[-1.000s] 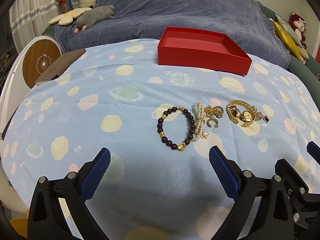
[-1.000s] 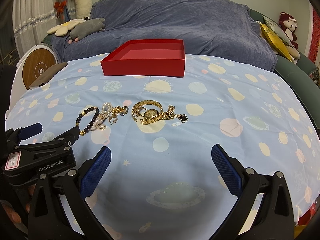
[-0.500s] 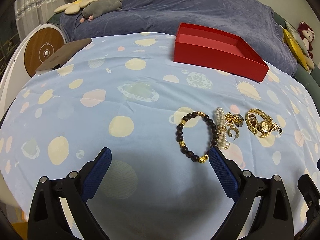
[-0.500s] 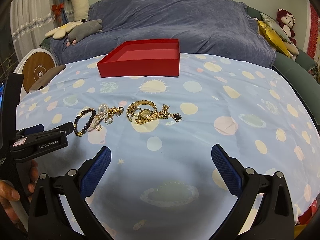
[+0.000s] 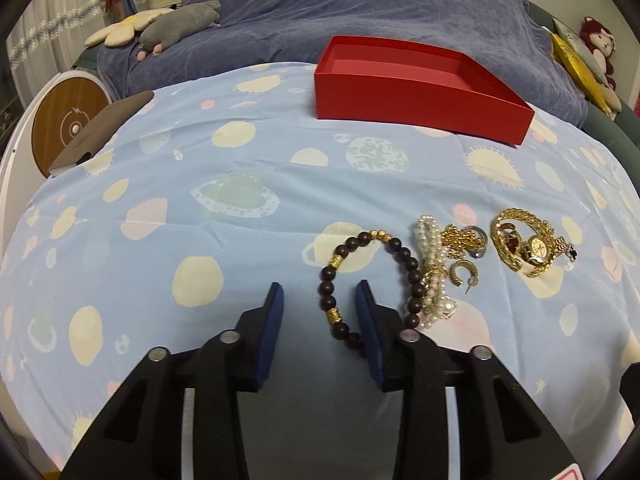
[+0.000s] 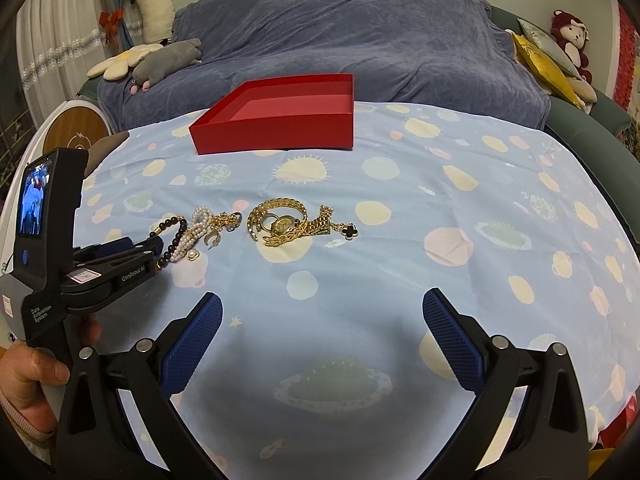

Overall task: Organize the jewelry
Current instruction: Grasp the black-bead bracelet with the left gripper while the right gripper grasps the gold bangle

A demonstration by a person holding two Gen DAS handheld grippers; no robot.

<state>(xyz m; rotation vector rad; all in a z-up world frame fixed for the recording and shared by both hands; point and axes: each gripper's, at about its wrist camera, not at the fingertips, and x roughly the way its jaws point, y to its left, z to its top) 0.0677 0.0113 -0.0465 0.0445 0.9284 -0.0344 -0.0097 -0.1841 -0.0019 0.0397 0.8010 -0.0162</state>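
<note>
A dark bead bracelet (image 5: 352, 245) with gold spacers lies on the blue patterned cloth (image 5: 200, 200). My left gripper (image 5: 319, 290) is low over it and its jaws are closing. The bracelet's left strand sits between the blue pads, which stand clear of the beads. To the right lie a pearl bracelet (image 5: 430, 240), a hoop earring (image 5: 462, 272) and a gold watch with chains (image 5: 528, 246). An open red box (image 5: 416, 102) stands behind. My right gripper (image 6: 322, 304) hangs open over bare cloth, nearer than the gold watch (image 6: 284, 222). The left gripper (image 6: 146, 245) also shows at the bead bracelet (image 6: 176, 226).
A brown book (image 5: 104, 128) lies at the cloth's far left edge, beside a round wood-faced device (image 5: 68, 124). A sofa under a blue cover (image 6: 360, 40) with plush toys (image 5: 180, 20) rises behind the table. A hand (image 6: 28, 376) holds the left gripper's handle.
My left gripper has moved forward and down onto the bead bracelet, and its jaws have narrowed from wide apart to a small gap around the left strand. The right gripper has stayed put.
</note>
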